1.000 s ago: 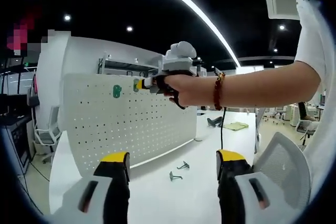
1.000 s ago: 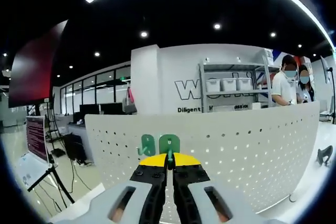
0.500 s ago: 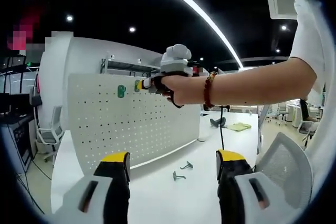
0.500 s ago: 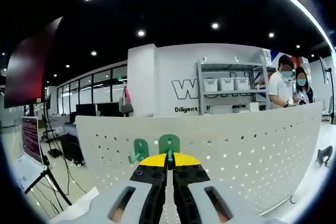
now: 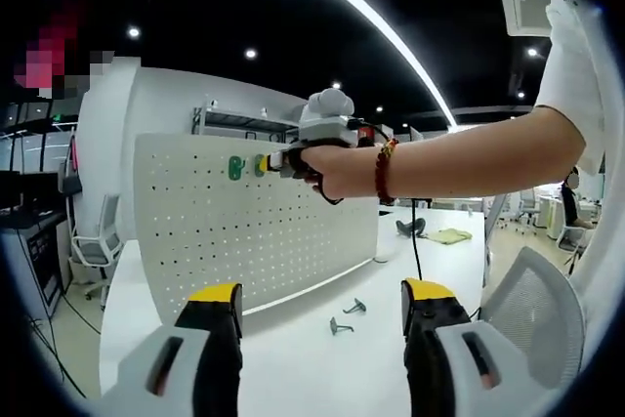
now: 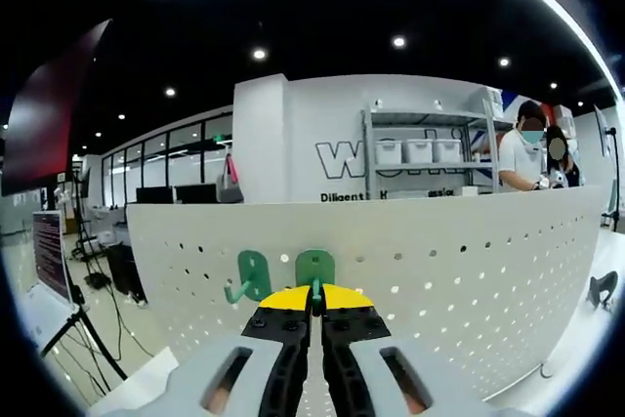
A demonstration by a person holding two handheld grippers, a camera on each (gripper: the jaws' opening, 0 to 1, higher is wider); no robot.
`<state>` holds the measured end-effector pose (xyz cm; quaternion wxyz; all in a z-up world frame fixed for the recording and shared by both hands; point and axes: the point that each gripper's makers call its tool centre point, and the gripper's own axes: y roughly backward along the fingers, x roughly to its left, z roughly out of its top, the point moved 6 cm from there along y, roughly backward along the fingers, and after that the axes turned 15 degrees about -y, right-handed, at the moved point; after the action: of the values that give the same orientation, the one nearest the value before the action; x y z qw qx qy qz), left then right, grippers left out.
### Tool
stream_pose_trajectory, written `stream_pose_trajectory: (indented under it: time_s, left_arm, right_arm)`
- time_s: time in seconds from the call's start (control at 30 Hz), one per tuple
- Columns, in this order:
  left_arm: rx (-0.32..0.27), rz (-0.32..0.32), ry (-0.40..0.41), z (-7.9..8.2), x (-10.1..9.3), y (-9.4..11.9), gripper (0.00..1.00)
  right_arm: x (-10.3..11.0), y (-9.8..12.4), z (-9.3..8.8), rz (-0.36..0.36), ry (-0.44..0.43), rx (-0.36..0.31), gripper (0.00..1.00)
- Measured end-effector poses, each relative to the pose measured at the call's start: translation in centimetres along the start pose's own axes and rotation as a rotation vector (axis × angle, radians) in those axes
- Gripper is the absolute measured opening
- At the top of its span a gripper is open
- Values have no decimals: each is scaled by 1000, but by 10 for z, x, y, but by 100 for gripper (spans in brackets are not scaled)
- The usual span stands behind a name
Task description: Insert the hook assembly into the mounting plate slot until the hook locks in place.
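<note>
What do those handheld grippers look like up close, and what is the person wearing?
Each gripper has pale grey jaws, black inner faces and yellow tips: the left gripper, the right gripper. In the left gripper view, the right gripper has a grey rounded top and a hanging black cable. The person wears a white short sleeve and a reddish bead bracelet.

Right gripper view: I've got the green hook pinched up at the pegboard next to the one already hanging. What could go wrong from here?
The right gripper is shut on the green hook, and its jaws hide the prongs, so alignment with the pegboard holes is hard to judge. The mounted hook hangs close beside it; a sideways slip could knock it. The left gripper hangs open over spare hooks on the table, and a careless swing might scatter them.
</note>
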<state>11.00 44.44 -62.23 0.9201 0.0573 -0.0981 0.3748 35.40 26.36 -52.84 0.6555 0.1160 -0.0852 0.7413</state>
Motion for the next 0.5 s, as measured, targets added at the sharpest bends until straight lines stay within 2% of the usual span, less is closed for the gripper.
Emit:
stream_pose_trajectory:
  time_s: [0.27,0.5]
  left_arm:
    - [8,-6,14,-4,-3,-2,67]
    - [7,-9,22,-6,-2,-3,66]
  right_arm:
    - [-3,-4,2,-23,-5,-13,2]
    - [-2,-7,-2,-43,-5,7,2]
